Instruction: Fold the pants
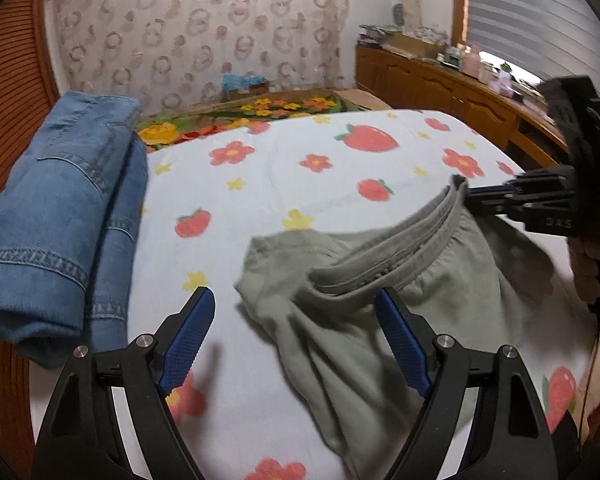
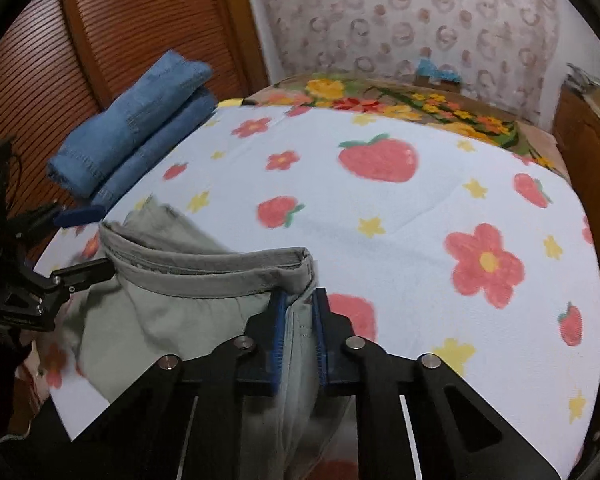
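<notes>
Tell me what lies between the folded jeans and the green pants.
Only bare strawberry-print sheet lies between the folded jeans and the green pants. The left wrist view shows this best; the right wrist view shows that gap too.

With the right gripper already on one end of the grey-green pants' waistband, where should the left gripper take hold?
On the free end of the waistband, coming from the open left gripper. The right gripper pinches the other end, so the band hangs slack between; gripping there would likely let the pants be stretched flat.
</notes>
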Action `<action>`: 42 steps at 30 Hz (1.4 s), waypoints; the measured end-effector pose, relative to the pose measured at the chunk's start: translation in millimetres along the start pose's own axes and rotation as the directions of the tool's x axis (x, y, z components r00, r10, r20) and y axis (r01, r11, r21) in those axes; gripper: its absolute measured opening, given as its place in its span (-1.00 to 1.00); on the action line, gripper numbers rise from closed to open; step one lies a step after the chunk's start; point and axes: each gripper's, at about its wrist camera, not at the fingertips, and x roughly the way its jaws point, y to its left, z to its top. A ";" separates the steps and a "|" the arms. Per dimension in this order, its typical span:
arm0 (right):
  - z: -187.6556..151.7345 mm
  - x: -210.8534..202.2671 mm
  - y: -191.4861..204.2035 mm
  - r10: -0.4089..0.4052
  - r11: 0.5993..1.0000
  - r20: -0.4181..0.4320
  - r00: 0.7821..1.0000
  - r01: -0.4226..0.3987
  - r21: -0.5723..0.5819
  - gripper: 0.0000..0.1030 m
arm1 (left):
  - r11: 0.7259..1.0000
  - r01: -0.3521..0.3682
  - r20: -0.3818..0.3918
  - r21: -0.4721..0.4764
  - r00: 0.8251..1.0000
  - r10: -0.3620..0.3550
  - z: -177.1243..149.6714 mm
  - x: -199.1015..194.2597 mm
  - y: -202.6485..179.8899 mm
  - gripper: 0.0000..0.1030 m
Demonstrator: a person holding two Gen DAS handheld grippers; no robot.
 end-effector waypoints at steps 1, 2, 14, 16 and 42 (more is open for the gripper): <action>-0.4 -2.3 -1.7 -0.033 0.999 0.023 0.999 0.033 0.014 -0.81 | 1.000 -0.024 0.004 -0.009 1.000 0.024 1.1 2.0 2.2 0.63; -0.8 -2.7 -3.2 -0.060 0.998 0.029 0.998 0.059 0.032 -0.81 | 0.999 -0.034 0.004 -0.014 0.999 0.034 1.2 3.4 3.7 0.63; 0.1 0.6 12.9 -0.133 0.991 -0.019 0.991 0.133 0.029 -0.35 | 0.995 -0.009 0.031 -0.098 0.999 0.012 -7.1 -3.9 22.0 0.63; -0.4 -6.7 13.6 -0.127 0.991 -0.019 0.992 0.128 0.030 -0.25 | 0.994 0.012 0.041 -0.105 0.999 -0.007 -11.1 -11.8 21.5 0.63; -84.6 -74.3 20.7 -0.061 0.993 -0.018 0.998 0.063 0.095 -0.25 | 0.979 0.186 0.012 -0.089 0.983 -0.186 -73.5 -43.7 -16.3 -0.11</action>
